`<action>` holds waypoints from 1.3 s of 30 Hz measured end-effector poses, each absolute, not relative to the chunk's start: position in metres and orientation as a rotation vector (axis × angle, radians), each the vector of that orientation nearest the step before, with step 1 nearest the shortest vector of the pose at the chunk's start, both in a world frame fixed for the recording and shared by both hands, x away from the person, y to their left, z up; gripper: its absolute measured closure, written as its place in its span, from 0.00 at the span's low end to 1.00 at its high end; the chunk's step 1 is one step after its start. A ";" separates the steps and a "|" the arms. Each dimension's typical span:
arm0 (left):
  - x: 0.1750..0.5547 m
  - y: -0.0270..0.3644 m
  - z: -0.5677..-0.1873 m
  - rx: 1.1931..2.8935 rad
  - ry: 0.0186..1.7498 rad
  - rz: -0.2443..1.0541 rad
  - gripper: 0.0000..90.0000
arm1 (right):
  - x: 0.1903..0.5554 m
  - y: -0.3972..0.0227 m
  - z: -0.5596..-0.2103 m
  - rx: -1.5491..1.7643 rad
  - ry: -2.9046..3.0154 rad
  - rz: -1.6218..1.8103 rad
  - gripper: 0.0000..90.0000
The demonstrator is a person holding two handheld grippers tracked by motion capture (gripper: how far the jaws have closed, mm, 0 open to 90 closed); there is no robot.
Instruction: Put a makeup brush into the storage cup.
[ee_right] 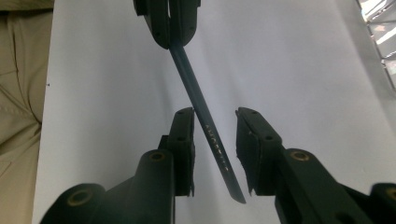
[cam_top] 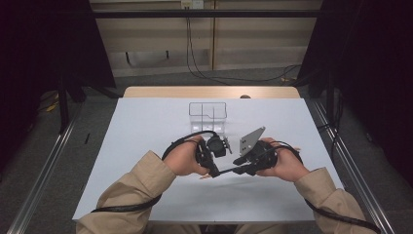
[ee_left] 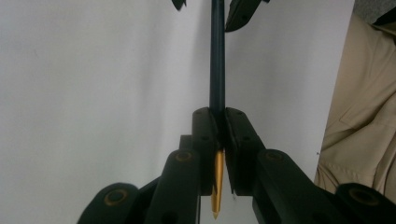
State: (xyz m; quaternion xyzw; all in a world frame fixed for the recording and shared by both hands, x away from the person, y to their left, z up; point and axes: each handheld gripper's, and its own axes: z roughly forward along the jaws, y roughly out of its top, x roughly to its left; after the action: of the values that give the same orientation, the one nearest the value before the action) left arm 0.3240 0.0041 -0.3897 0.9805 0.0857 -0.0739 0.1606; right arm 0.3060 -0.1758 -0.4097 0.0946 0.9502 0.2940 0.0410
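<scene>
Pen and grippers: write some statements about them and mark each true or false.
1. The left gripper is shut on the pen. True.
2. The pen's gold tip points toward the right gripper. False: it points back between the left gripper's own jaws.
3. The right gripper clamps the pen. False: the pen lies between its jaws, with a gap still showing.
4. A clear organizer stands on the table beyond the hands. True.

Pen (ee_left: 217, 70) mid hidden by left gripper (ee_left: 218, 140) pads.
</scene>
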 end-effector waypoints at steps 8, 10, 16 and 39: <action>0.324 0.004 -0.386 2.742 0.259 -0.269 0.93 | 0.303 -0.173 -0.416 0.232 2.967 0.888 0.88; 0.326 0.005 -0.384 2.752 0.223 -0.283 0.93 | 0.303 -0.173 -0.417 0.228 2.971 0.893 0.89; 0.329 0.007 -0.383 2.710 0.219 -0.321 0.93 | 0.301 -0.174 -0.417 0.190 2.995 0.893 0.92; 0.338 0.015 -0.377 2.604 0.241 -0.339 0.67 | 0.300 -0.178 -0.425 0.200 3.029 0.913 0.95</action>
State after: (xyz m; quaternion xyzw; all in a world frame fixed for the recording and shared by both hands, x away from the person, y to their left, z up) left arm 0.3377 0.0147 -0.3769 0.9562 0.0886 -0.1246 0.2496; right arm 0.2999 -0.1781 -0.4246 0.0631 0.9554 0.2881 -0.0141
